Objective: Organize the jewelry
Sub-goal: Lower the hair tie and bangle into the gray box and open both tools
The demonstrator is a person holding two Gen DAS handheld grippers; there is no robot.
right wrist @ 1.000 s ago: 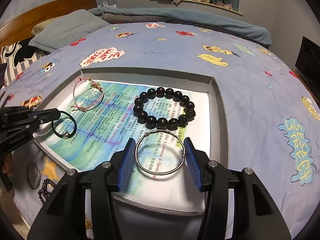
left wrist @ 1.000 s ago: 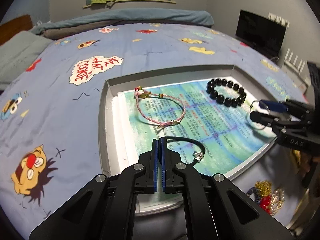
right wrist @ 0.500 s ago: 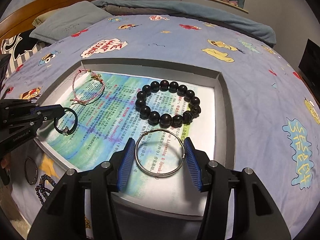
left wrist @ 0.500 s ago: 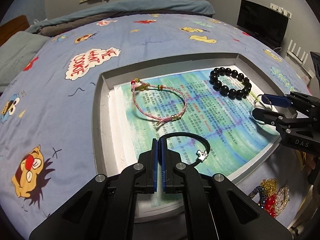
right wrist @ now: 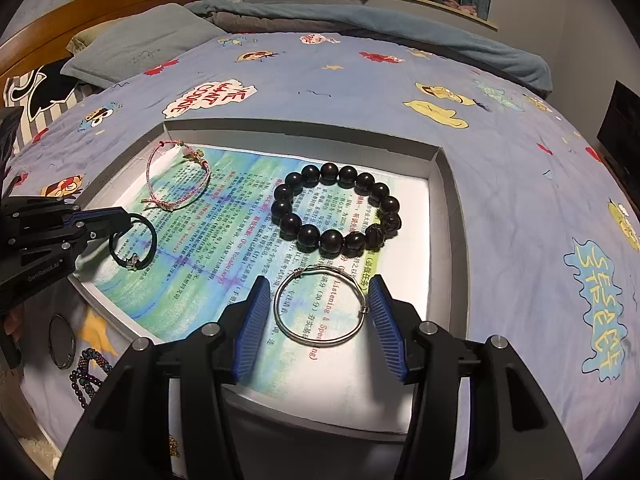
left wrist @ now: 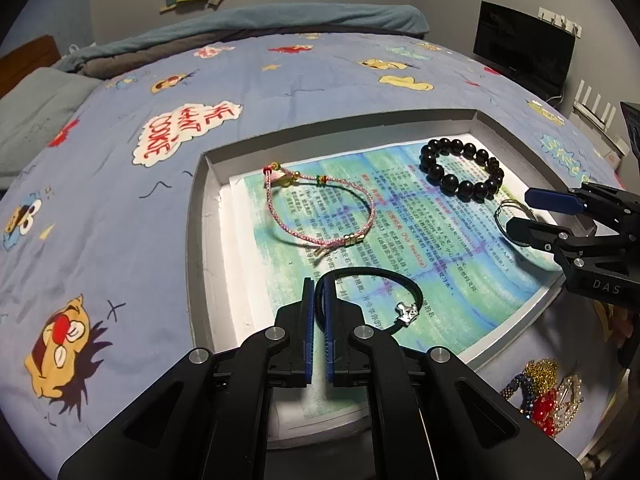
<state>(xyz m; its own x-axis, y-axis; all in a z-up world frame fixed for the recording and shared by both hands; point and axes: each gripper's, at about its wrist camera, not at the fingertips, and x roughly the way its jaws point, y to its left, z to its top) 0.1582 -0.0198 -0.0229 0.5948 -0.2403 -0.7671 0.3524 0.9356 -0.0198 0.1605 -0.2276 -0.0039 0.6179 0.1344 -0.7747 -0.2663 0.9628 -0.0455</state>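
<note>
**Bracelets laid out in a tray on the bed**

Blue cartoon-print bedding (right wrist: 360,92) covered the bed, with a grey pillow (right wrist: 136,48) near the wooden headboard and a dark screen (left wrist: 524,48) against the wall. On the bedding lay a shallow grey tray (left wrist: 196,216), lined with a printed green-and-blue sheet of paper (left wrist: 400,240).

Four pieces sat inside the tray. A pink cord bracelet (left wrist: 320,208) lay toward the far left corner, well apart from a black bead bracelet (right wrist: 336,212) toward the far right. A thin silver bangle (right wrist: 320,306) lay flat on the paper just in front of the beads. A black cord bracelet (left wrist: 372,296) with a small silver charm rested near the tray's front left edge.

The left gripper (left wrist: 317,312) was closed on the black cord bracelet, its blue pads nearly together with the cord pinched between them. The right gripper (right wrist: 316,320) stood wide open, one pad on each side of the silver bangle; whether the pads touched the bangle could not be told.

Outside the tray, on the bedding by its front edge, lay a heap of gold, red and blue jewelry (left wrist: 544,392), a dark ring (right wrist: 62,340) and a string of dark beads (right wrist: 86,372).
</note>
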